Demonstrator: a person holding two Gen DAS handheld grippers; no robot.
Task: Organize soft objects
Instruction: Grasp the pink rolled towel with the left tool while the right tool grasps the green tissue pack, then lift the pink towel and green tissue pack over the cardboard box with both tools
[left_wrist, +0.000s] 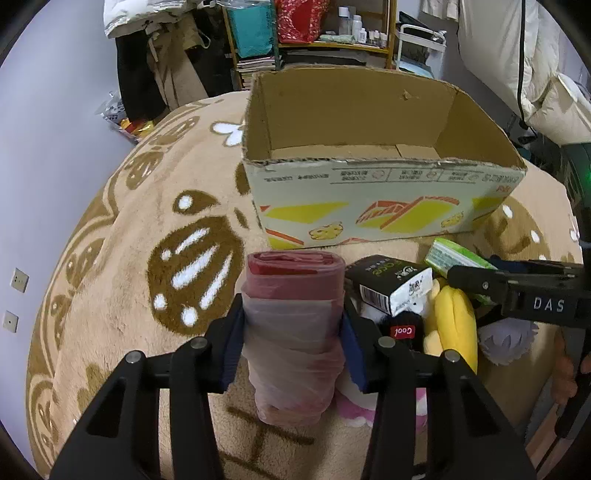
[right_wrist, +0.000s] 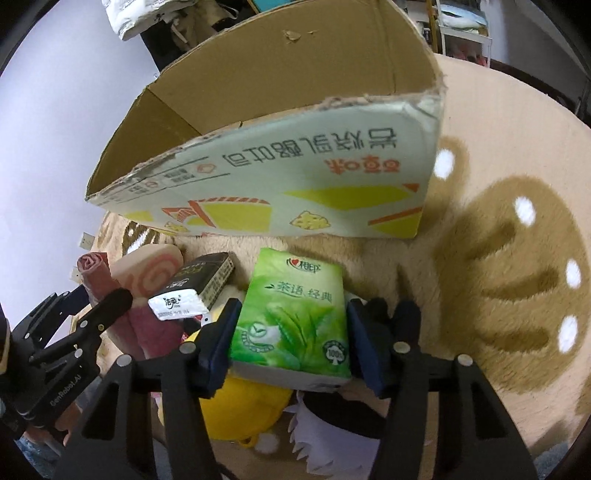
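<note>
My left gripper (left_wrist: 293, 332) is shut on a roll of red plastic bags (left_wrist: 293, 317) and holds it above the beige rug, in front of the open cardboard box (left_wrist: 384, 206). My right gripper (right_wrist: 290, 332) is shut on a green tissue pack (right_wrist: 291, 314), over the pile of soft items. The pile holds a black tissue pack (left_wrist: 388, 282), a yellow plush (left_wrist: 456, 325) and a black "Cool" plush (left_wrist: 402, 330). In the right wrist view the red roll (right_wrist: 98, 278) and left gripper show at the left, next to a pink swirl plush (right_wrist: 147, 273).
The beige rug (left_wrist: 129, 258) with brown paw prints covers the surface. The box (right_wrist: 258, 177) looks empty inside. A white-lilac frilly plush (left_wrist: 506, 338) lies by the pile. Shelves, hanging clothes and bedding stand behind the box.
</note>
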